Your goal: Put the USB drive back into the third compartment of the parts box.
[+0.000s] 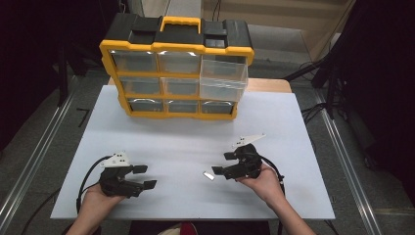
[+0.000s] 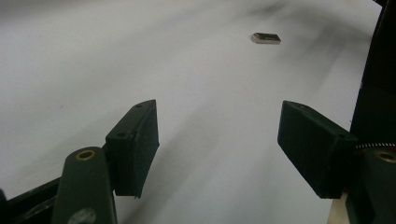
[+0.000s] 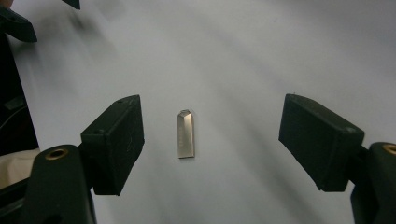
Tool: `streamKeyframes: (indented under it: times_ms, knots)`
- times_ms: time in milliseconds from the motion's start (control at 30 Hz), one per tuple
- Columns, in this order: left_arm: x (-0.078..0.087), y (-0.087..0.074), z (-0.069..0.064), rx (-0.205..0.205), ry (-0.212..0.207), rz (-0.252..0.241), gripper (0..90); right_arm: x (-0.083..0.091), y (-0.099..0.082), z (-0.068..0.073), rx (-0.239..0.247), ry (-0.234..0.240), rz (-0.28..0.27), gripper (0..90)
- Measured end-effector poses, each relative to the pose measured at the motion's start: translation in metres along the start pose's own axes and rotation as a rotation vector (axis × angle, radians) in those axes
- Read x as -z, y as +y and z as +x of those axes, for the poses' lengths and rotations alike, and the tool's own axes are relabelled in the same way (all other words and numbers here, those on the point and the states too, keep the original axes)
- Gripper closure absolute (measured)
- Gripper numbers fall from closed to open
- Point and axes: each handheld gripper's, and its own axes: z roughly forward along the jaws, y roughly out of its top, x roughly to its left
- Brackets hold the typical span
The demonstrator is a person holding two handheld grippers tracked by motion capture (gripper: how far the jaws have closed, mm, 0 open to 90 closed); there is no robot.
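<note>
A small flat silver metal piece (image 1: 209, 176) lies on the white table (image 1: 186, 147), just left of my right gripper (image 1: 223, 163). In the right gripper view the metal piece (image 3: 186, 134) rests on the table between the wide-apart jaws, touching neither; that gripper (image 3: 210, 135) is open. My left gripper (image 1: 145, 176) sits near the front left of the table, also open and holding nothing. In the left gripper view, that gripper (image 2: 219, 140) points across bare table toward the metal piece (image 2: 265, 38) farther off.
A yellow and black drawer organizer (image 1: 177, 68) with clear drawers stands at the back of the table; its two upper right drawers (image 1: 222, 78) are pulled out. Metal rails run along both sides of the table.
</note>
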Motion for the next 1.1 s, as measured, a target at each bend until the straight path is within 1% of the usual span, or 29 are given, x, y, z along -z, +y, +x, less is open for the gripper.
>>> streamKeyframes:
  times_ms: [133,233,300,400,500,600,633,733,767,800,900,967,1100]
  knots:
    - [0.000,0.000,0.000,0.003,-0.004,-0.003,30.6,-0.005,0.001,0.002,0.002,0.004,0.012,21.1]
    - [0.000,0.000,0.001,0.006,-0.003,-0.001,30.6,-0.012,0.001,0.005,0.013,0.001,0.029,21.9]
    - [0.000,0.000,0.001,0.004,-0.006,0.000,30.6,-0.015,-0.001,0.006,0.018,-0.007,0.036,23.1]
    - [-0.001,0.000,0.001,0.006,-0.006,-0.002,30.6,-0.021,-0.004,0.007,0.013,0.001,0.052,24.4]
    - [-0.001,0.000,0.001,0.007,-0.005,-0.001,30.6,-0.026,-0.005,0.009,0.023,-0.008,0.070,26.9]
    - [0.000,0.000,0.001,0.003,-0.004,-0.002,30.6,-0.029,-0.005,0.011,0.030,-0.009,0.074,31.0]
    - [0.000,0.000,0.001,0.005,-0.003,-0.002,30.6,-0.030,-0.005,0.012,0.019,-0.007,0.079,33.4]
    - [0.001,0.000,0.001,0.004,-0.002,-0.003,30.6,-0.034,-0.006,0.015,0.017,-0.002,0.099,40.3]
    - [0.001,0.000,0.001,0.006,-0.002,-0.002,30.6,-0.036,-0.006,0.016,0.026,-0.005,0.110,43.0]
    - [0.000,0.000,0.001,0.006,-0.002,-0.003,30.6,-0.038,-0.006,0.018,0.029,-0.008,0.118,43.8]
    - [-0.001,0.000,0.000,0.004,-0.001,0.000,30.6,-0.039,-0.007,0.023,0.054,-0.048,0.117,49.8]
    - [-0.001,0.000,0.000,0.004,-0.002,0.000,30.6,-0.039,-0.008,0.023,0.054,-0.055,0.114,52.1]
    - [0.000,0.000,0.001,0.012,-0.003,0.004,30.6,-0.040,-0.008,0.025,0.068,-0.077,0.117,58.1]
